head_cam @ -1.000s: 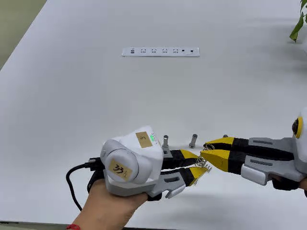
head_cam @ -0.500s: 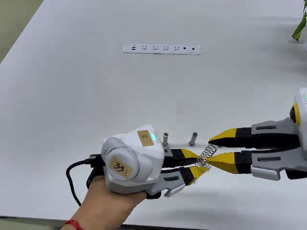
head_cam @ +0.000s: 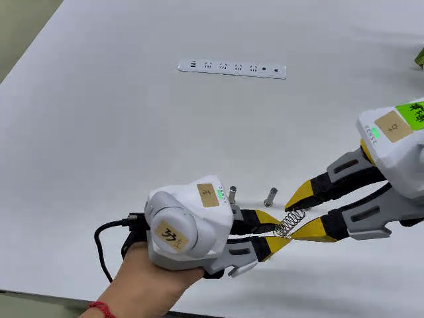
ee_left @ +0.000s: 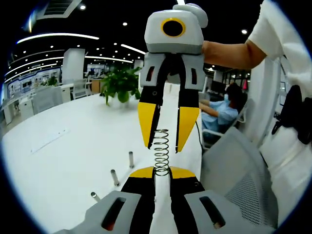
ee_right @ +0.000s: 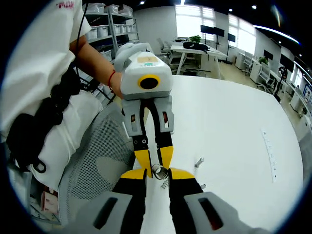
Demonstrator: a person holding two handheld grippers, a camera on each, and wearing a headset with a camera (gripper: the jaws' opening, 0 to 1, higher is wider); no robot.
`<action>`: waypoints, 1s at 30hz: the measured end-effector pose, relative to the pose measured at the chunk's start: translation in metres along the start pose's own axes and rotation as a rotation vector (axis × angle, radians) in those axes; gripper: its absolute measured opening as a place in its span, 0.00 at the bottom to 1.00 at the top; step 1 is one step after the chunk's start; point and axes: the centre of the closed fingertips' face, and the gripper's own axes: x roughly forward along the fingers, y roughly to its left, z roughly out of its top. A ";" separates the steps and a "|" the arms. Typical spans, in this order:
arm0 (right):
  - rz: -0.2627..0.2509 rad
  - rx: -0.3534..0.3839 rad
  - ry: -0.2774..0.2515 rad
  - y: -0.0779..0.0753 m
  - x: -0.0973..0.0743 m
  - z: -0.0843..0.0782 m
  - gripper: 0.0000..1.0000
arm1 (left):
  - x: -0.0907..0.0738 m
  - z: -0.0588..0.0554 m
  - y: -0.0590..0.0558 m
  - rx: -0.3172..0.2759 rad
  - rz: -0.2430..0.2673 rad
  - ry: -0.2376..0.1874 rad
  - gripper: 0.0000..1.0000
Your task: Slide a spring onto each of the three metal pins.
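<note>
left gripper (head_cam: 281, 232): clamped on the near end of the spring (head_cam: 290, 222)
pins (head_cam: 270, 197): upright on the table (head_cam: 99, 132), at 11 o'clock from the spring, nearer the left gripper
spring: off the table, long axis 7 to 1 o'clock
right gripper (head_cam: 292, 221): jaws wide, straddling the far end

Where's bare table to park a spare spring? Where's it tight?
Free: the wide stretch of table between the power strip and the pins, plus the far left side. Tight: just right of the pins, where the left gripper and right gripper meet around the spring.
</note>
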 end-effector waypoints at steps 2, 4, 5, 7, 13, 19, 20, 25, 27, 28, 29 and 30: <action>0.007 -0.006 0.004 -0.003 -0.001 0.002 0.16 | 0.000 0.000 0.001 -0.003 0.001 -0.005 0.10; 0.012 -0.014 0.008 -0.005 -0.001 0.002 0.15 | -0.001 0.000 0.002 -0.006 0.001 -0.008 0.10; 0.016 -0.020 0.014 -0.007 0.000 0.000 0.14 | -0.001 0.001 0.002 -0.007 0.001 -0.010 0.10; 0.021 -0.022 0.017 -0.003 0.001 0.001 0.13 | -0.001 0.001 0.003 -0.009 0.002 -0.013 0.10; 0.028 -0.027 0.021 -0.002 0.001 0.002 0.12 | 0.000 0.001 0.005 -0.007 0.002 -0.015 0.10; 0.033 -0.026 0.028 -0.002 0.000 0.001 0.12 | 0.001 0.001 0.005 0.002 0.001 -0.011 0.11; 0.033 -0.026 0.029 -0.002 0.001 0.001 0.12 | 0.001 0.001 0.005 0.002 0.001 -0.011 0.11; 0.039 -0.018 0.032 -0.002 0.002 0.001 0.12 | 0.000 0.000 0.005 -0.006 0.000 -0.006 0.11; 0.038 -0.018 0.034 -0.001 0.003 0.002 0.12 | 0.000 -0.001 0.005 -0.009 0.002 -0.006 0.11; 0.039 -0.018 0.033 -0.001 0.003 0.003 0.12 | -0.001 -0.001 0.005 -0.010 0.003 -0.006 0.11; 0.039 -0.017 0.032 -0.001 0.003 0.003 0.12 | -0.001 0.000 0.005 -0.011 0.003 -0.007 0.12; 0.039 -0.017 0.033 -0.001 0.003 0.003 0.12 | -0.001 -0.001 0.005 -0.011 0.005 -0.007 0.12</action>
